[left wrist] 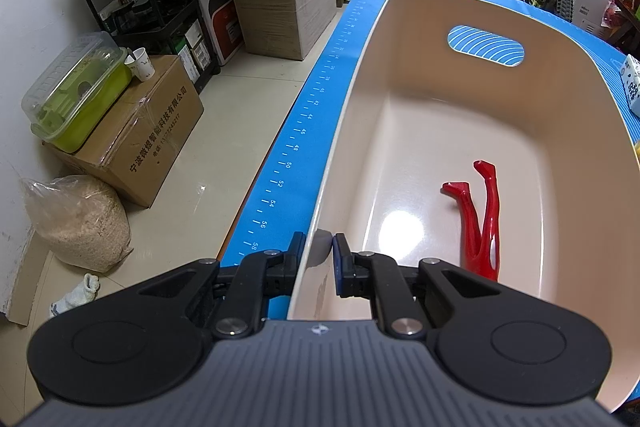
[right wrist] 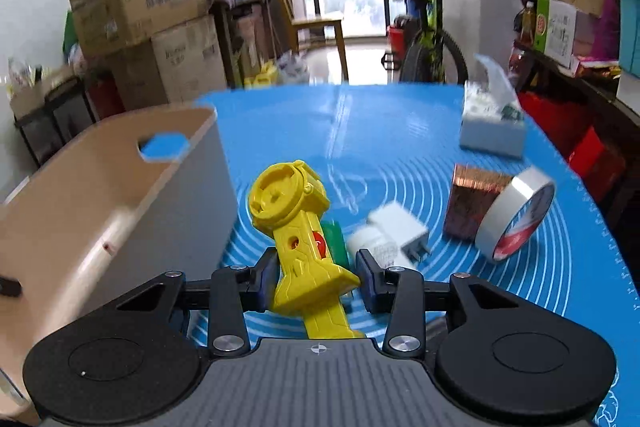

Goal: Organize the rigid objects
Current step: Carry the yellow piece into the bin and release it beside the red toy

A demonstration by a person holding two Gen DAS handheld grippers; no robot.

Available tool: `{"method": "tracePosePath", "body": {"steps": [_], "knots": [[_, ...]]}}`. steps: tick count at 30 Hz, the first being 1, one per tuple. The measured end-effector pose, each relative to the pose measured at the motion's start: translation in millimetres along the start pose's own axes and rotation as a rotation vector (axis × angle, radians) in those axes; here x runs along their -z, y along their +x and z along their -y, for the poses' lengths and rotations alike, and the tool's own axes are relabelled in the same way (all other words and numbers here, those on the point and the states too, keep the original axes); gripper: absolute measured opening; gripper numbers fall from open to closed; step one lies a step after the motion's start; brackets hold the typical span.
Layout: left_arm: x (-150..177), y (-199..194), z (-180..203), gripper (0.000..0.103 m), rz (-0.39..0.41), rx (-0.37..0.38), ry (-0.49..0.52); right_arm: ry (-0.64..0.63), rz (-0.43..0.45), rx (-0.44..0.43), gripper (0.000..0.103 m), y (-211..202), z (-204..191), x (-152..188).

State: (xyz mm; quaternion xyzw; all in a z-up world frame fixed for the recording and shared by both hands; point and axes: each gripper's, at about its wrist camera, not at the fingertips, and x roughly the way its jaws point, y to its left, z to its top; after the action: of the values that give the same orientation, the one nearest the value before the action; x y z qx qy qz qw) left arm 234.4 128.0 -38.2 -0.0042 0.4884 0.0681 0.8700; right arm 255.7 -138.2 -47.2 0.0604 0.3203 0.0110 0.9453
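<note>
My left gripper (left wrist: 316, 247) is shut on the near-left wall of the beige bin (left wrist: 420, 75), one finger outside and one inside. A glossy red leg-shaped figure (left wrist: 484, 223) lies on the bin's floor. My right gripper (right wrist: 316, 267) is shut on a yellow plastic toy (right wrist: 296, 219), gripping its lower body and holding it tilted above the blue mat (right wrist: 380, 131). The toy's round head points up and to the left. The bin (right wrist: 120, 211) stands just left of the toy.
On the mat behind the toy lie a green piece (right wrist: 334, 239), a white bottle (right wrist: 376, 243) and a white charger plug (right wrist: 400, 227). A copper box (right wrist: 472, 203), a tape roll (right wrist: 516, 215) and a tissue pack (right wrist: 492, 123) sit to the right. Cardboard boxes and a bicycle surround the table.
</note>
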Motion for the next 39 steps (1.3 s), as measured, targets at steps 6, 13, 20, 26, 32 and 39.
{"method": "tracePosePath", "body": {"steps": [6, 13, 20, 26, 32, 39], "knots": [[0.1, -0.4, -0.5, 0.016, 0.001, -0.002, 0.002, 0.035, 0.114, -0.02, 0.048, -29.2, -11.6, -13.3], [-0.3, -1.0, -1.2, 0.016, 0.0, 0.0, -0.001, -0.004, 0.18, -0.134, 0.048, -44.6, -48.2, -23.5], [0.0, -0.7, -0.8, 0.016, 0.0, 0.0, -0.001, -0.08, 0.126, -0.2, 0.048, -33.0, -87.7, -19.4], [0.2, -0.7, -0.7, 0.016, 0.0, 0.0, -0.001, -0.143, 0.02, -0.219, 0.048, -20.2, -113.9, -10.4], [-0.1, -0.9, -0.8, 0.016, 0.001, 0.0, -0.001, -0.212, -0.028, -0.212, 0.048, -15.0, -128.1, -3.1], [0.4, -0.5, -0.4, 0.016, 0.0, 0.0, -0.001, -0.216, -0.059, -0.261, 0.049, -15.6, -128.6, -2.4]]}}
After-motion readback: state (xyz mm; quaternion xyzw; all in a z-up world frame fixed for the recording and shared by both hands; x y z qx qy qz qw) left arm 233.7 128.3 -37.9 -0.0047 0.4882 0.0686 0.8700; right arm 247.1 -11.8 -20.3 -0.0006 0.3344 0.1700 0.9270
